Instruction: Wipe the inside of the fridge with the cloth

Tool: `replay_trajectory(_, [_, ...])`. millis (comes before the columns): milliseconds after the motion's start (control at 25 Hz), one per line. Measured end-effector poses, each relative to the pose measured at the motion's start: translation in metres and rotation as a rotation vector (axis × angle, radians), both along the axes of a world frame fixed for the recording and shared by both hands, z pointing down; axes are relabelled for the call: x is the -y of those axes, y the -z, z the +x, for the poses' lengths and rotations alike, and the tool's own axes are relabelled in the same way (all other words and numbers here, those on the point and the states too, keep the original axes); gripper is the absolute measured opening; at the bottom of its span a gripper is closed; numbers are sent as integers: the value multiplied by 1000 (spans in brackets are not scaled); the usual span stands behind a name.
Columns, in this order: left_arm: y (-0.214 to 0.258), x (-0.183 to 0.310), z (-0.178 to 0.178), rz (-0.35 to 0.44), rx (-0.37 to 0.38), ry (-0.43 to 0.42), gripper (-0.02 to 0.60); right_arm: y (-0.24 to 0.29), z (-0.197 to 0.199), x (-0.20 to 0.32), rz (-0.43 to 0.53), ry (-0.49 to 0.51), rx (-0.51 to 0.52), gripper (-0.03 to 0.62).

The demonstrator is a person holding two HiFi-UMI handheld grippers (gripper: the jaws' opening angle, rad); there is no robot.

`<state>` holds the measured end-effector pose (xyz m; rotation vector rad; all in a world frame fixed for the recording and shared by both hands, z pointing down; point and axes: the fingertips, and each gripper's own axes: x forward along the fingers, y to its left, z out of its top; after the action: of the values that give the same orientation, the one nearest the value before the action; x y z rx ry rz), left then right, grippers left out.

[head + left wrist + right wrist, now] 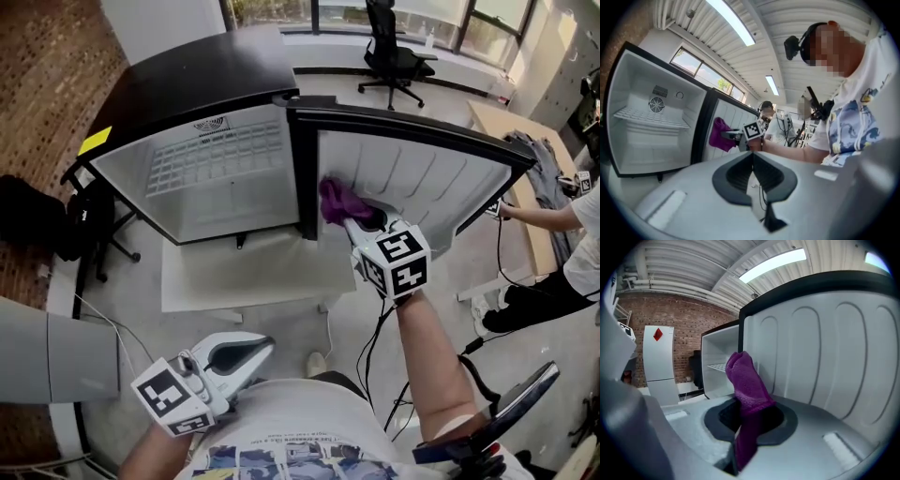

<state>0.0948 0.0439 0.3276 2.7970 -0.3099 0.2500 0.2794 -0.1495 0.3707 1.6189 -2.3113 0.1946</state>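
Clamping the cloth [747,385]: the right gripper [745,414], its fingers clenched on the purple fabric. One fold stands up past the fingertips and a tail hangs back between them.
Cloth position: just ahead of the right fingertips, at the ribbed white inner face of the fridge door [422,183], close to its hinge edge. Whether it presses on the liner cannot be told.
Fridge door: swung open, its liner spreading to the right of the right fingers.
Fridge cavity [216,173]: left of the right fingertips, past the door's hinge edge. It is white inside, with a wire shelf [651,118] across it and a round fan vent [656,104] on the back wall.
Left gripper [752,157]: fingers pressed together with nothing between them, held low by the person's printed shirt. The fridge lies well ahead of its tips, and the cloth shows far beyond them.
White cabinet [658,359]: well to the left of the right fingers, against a brick wall [693,317].
Office chair [394,52]: far beyond both sets of fingers, behind the door.
Second person [562,253]: well to the right of the right fingers, at the edge of the head view.
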Motion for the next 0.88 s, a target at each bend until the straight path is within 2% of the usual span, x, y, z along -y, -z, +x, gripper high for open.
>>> replay_trajectory(280, [-1, 4, -6, -1, 7, 18, 8, -14, 12, 11, -14, -46, -35, 52])
replay_trajectory(640, [-1, 2, 18, -1, 4, -49, 8, -20, 54, 1, -13, -145, -48, 52])
replay_trajectory(880, [0, -5, 41, -3, 1, -100, 8, -19, 96, -21, -17, -217, -49, 52])
